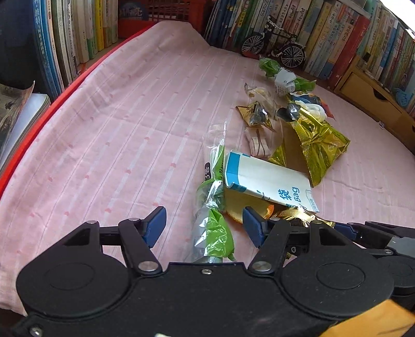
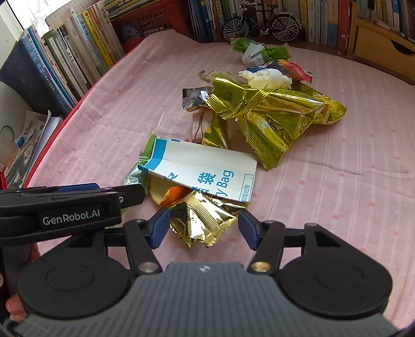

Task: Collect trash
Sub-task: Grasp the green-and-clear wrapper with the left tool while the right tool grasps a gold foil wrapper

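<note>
Orange peel point(image 2: 171, 195) half hidden under paper bag point(image 2: 205, 174); both grippers spread wide, empty.

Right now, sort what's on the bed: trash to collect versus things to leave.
Trash to collect:
green wrapper
white paper bag
small gold wrapper
large gold wrapper
crumpled tissue

Leave:
model bicycle
books
wooden drawer

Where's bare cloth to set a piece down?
Bare pink cloth runs wide between the book row and the green wrapper. Another patch lies right of the big gold wrapper. It is crowded from the white paper bag back to the toy bicycle.
</note>
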A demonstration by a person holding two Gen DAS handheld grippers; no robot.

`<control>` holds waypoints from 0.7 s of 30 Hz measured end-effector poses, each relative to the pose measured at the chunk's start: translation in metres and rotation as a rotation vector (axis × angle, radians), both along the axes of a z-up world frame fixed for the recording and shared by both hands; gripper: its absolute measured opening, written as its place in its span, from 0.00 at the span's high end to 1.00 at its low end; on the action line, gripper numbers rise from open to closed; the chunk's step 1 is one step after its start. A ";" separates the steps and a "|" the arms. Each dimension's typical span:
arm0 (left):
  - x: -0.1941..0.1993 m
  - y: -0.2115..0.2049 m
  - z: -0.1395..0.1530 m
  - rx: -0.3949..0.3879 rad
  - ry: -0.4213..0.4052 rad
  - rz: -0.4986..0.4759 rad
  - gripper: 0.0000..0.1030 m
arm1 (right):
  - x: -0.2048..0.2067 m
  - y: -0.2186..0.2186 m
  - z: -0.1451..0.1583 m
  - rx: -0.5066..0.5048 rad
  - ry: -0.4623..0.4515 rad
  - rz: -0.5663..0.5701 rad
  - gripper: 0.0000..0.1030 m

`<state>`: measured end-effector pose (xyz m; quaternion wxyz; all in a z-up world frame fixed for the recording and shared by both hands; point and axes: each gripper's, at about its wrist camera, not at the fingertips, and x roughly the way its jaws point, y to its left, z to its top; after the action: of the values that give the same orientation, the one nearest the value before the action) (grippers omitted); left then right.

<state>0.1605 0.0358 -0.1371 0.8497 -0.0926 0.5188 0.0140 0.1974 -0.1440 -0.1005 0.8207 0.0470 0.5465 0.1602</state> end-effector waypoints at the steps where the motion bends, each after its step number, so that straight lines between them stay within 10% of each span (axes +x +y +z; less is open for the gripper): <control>1: 0.001 0.001 -0.002 -0.010 0.007 0.004 0.44 | 0.001 0.000 -0.002 0.001 0.005 0.001 0.31; 6: 0.004 0.005 -0.009 -0.077 0.037 0.014 0.77 | 0.002 0.002 -0.005 0.006 0.012 0.012 0.56; 12: -0.004 0.001 0.003 -0.048 -0.004 0.002 0.81 | 0.001 0.001 0.003 0.015 -0.003 0.014 0.75; 21: -0.017 0.004 0.021 -0.035 -0.037 0.013 0.81 | -0.011 -0.014 0.014 0.017 -0.005 -0.037 0.77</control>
<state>0.1437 0.0402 -0.1160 0.8574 -0.1109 0.5024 0.0086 0.1866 -0.1576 -0.0866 0.8245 0.0636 0.5420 0.1497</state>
